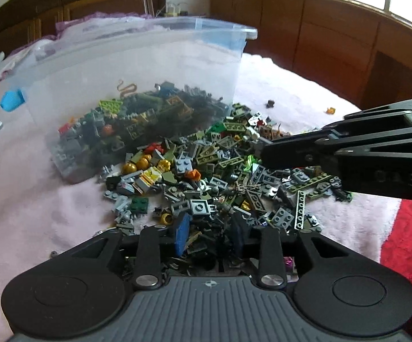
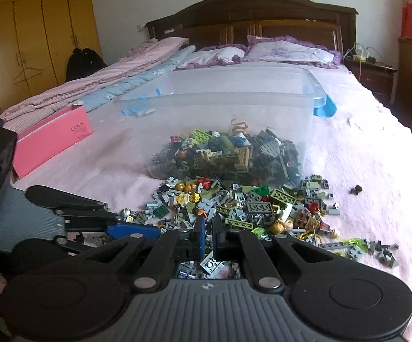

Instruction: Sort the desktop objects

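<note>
Left gripper [image 1: 210,232] jaws are sitting partly apart, pressing on nothing, pointing down into the near edge of the brick pile [image 1: 220,176]; right gripper [image 2: 208,238] is clenched, seemingly empty. Pile's lying against the near side of the one clear bin [image 1: 137,65], spreading sideways. Two grippers, too many bricks to count.

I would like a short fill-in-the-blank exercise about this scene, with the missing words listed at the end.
1. The clear plastic bin stands on a ____ blanket.
2. The box left of the bin in the right wrist view is ____.
3. The loose toy bricks lie heaped on the blanket, ____ the bin.
4. The right gripper has its jaws ____.

Missing words: pink; pink; outside; shut
</note>
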`<state>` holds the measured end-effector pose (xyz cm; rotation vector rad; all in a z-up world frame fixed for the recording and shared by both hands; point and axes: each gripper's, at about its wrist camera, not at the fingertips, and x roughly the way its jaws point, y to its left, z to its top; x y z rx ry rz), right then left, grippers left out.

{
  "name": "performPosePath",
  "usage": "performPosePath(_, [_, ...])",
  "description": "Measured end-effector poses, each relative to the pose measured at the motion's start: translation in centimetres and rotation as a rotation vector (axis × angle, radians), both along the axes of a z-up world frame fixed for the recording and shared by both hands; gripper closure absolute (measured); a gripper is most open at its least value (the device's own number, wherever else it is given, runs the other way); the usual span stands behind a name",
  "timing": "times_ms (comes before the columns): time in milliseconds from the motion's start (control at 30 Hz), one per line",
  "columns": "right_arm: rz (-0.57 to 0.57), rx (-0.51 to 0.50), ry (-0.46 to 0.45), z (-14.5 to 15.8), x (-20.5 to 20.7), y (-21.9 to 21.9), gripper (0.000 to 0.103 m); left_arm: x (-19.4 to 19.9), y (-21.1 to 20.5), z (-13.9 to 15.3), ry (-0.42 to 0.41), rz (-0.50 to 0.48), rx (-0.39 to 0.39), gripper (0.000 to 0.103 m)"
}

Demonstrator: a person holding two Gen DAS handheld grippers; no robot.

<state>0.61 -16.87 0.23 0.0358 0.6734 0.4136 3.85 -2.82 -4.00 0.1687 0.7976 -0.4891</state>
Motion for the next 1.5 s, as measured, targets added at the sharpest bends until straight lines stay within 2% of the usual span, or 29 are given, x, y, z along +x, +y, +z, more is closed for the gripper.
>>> performPosePath(133, [-0.003, 0.003, 0.005, -0.3, 0.0, -0.1, 0.097, 0.3, -0.2, -0.7, -0.003, 0.004, 0.013, 0.065])
performPosePath(200, [-0.005, 0.005, 0.007, -0.4, 0.1, -0.1, 0.097, 0.2, -0.2, -0.6, -0.008, 0.005, 0.011, 0.069])
performPosePath(300, [-0.005, 0.007, 0.007, -0.3, 0.1, -0.1, 0.097, 0.1, 0.1, -0.4, -0.007, 0.011, -0.005, 0.084])
performPosePath(467, [-0.004, 0.009, 0.006, -0.2, 0.1, 0.0, 0.097, 0.0, 0.8, 0.1, -0.009, 0.055, -0.023, 0.096])
performPosePath(633, [-0.003, 0.012, 0.003, -0.1, 0.1, 0.1, 0.097, -0.7, 1.8, 1.6, -0.045, 0.077, -0.035, 0.097])
performPosePath(800, [0.005, 0.012, 0.001, 0.0, 0.1, 0.3, 0.097, -0.8, 1.8, 1.8, -0.033, 0.06, -0.024, 0.095])
performPosePath(867, [0.006, 0.012, 0.004, -0.1, 0.0, 0.3, 0.097, -0.7, 1.4, 1.3, -0.017, 0.062, -0.011, 0.089])
performPosePath(1100, [0.001, 0.011, 0.008, -0.2, -0.1, 0.2, 0.097, 0.4, 0.7, -0.3, 0.017, 0.059, 0.016, 0.086])
performPosePath(1233, [-0.006, 0.015, 0.012, -0.3, 0.0, 0.0, 0.097, 0.3, 1.0, -0.4, 0.02, 0.068, -0.006, 0.098])
performPosePath(1500, [-0.003, 0.026, 0.009, -0.3, 0.0, -0.1, 0.097, -0.9, 2.1, 2.1, -0.049, 0.099, -0.053, 0.098])
